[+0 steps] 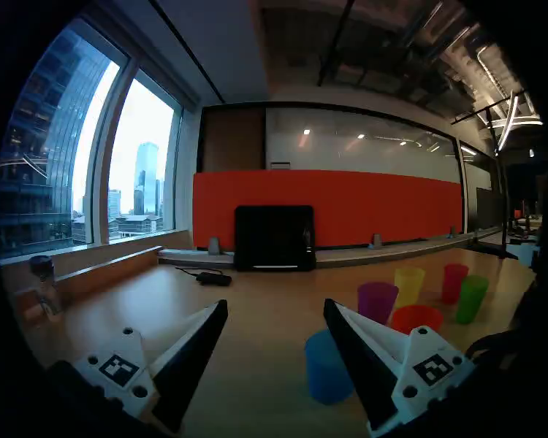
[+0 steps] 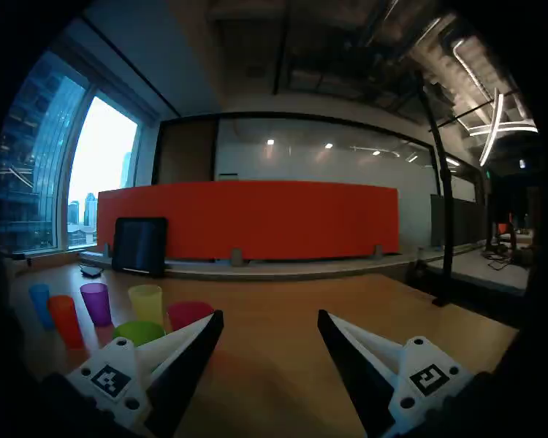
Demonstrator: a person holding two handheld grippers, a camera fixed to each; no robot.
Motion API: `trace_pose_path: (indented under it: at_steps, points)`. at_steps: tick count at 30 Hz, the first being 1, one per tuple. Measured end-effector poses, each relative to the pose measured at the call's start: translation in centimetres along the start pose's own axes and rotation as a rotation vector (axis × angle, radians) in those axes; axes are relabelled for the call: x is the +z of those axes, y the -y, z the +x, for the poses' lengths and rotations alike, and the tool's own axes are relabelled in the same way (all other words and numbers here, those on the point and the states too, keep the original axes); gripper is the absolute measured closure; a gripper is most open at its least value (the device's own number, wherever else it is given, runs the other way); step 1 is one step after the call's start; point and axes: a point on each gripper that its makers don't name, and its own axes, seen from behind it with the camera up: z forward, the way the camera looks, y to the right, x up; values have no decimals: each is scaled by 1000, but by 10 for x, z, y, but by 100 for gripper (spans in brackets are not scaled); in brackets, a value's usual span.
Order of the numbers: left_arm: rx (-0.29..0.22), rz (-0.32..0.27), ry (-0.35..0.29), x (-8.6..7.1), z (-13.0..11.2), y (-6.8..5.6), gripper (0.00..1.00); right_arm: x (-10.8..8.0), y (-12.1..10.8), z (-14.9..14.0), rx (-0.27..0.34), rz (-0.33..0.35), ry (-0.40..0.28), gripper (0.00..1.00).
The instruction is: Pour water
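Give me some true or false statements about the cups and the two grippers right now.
1. The left gripper is open and empty. True.
2. The right gripper is shut on the green cup. False: it is open, and the green cup stands free on the table.
3. Six coloured cups stand on the table. True.
4. The bottle sits inside the blue cup. False: the bottle stands near the window, apart from the blue cup.

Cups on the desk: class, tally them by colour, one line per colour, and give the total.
Blue cup: 1
Purple cup: 1
Yellow cup: 1
Orange cup: 1
Red cup: 1
Green cup: 1
Total: 6 cups
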Motion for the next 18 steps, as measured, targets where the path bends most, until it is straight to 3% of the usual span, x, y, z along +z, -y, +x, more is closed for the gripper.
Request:
trace_pose_path:
  at_steps: [18]
  points:
    - [0,0,0,0,0,0,2,0,1,-1,0,10,2,0]
